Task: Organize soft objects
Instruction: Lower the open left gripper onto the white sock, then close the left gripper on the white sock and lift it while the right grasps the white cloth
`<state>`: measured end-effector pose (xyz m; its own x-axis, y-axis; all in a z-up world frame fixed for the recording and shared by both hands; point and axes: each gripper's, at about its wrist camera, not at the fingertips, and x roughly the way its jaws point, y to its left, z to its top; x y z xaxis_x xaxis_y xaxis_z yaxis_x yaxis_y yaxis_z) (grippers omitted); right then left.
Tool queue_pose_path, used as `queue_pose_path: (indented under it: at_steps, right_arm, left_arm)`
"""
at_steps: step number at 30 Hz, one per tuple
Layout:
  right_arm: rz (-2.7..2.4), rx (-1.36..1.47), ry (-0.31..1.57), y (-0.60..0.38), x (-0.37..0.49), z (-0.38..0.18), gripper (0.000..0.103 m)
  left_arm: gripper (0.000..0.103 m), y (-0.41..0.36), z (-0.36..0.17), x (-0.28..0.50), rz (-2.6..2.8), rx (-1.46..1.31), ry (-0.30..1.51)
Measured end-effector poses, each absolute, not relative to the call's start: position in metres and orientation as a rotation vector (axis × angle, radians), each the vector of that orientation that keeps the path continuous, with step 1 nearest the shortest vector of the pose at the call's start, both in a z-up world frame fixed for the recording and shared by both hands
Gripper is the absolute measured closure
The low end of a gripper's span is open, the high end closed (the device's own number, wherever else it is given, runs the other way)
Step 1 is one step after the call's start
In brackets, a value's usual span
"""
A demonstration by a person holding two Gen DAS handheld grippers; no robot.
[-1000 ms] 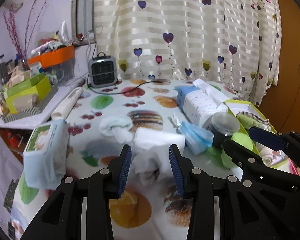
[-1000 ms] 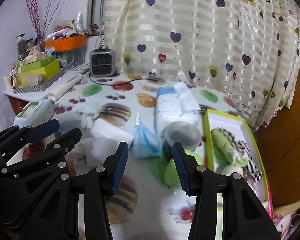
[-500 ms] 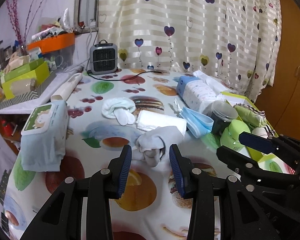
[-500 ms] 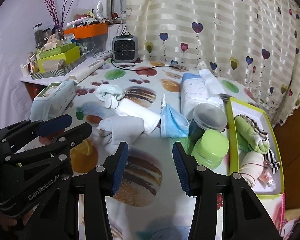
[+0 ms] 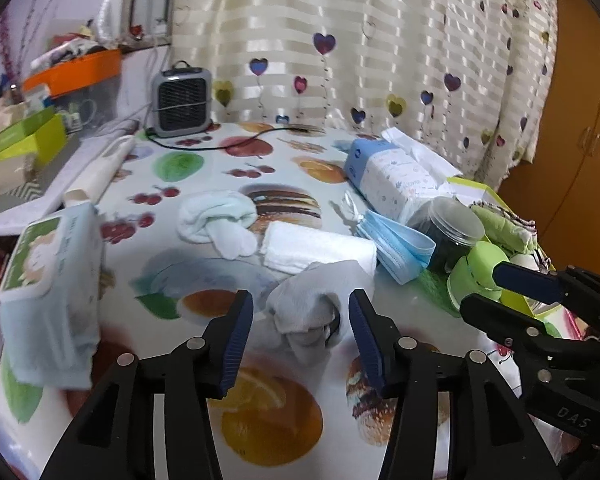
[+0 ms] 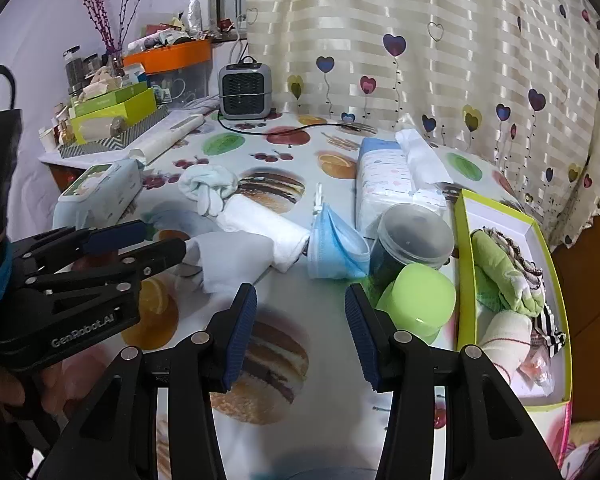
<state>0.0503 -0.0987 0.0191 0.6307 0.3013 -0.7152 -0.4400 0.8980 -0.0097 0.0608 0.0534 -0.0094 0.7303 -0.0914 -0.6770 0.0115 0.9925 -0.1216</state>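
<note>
Where readable, left tool (image 6: 162, 240) says "GenRobot.AI".

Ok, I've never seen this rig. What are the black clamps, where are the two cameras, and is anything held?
No robot: a person holds a two-finger gripper in each hand, with a fisheye camera on each looking along its fingers. The left view shows the left gripper open around a grey bundled sock on the fruit-print tablecloth, not gripping it. The right gripper is open and empty. Also there: a rolled white towel, a blue face mask, a green-lidded jar and a yellow-green box holding folded clothes.
</note>
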Motion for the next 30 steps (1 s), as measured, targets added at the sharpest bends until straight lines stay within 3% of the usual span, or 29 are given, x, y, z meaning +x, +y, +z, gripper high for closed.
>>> queue_pose_path:
  at_steps: [4,16,23,30]
  right_arm:
    - [0.419,-0.191,0.783,-0.101,0.057,0.019,0.056]
    - [0.397,-0.200,0.792,-0.102,0.069,0.015,0.056]
    - [0.409,-0.207,0.796,-0.099,0.075,0.014,0.056]
    - [0.433,-0.230,0.794,-0.087,0.083,0.015,0.056]
  left_arm:
    - [0.047,0.047,-0.012,0.075,-0.096,-0.058,0.763]
    - [0.047,0.026,-0.038,0.101,-0.127,0.023,0.842]
    - [0.066,0.029,-0.040,0.094,-0.122,-0.007,0.844]
    - [0.073,0.046,-0.037,0.078,-0.104,-0.096,0.827]
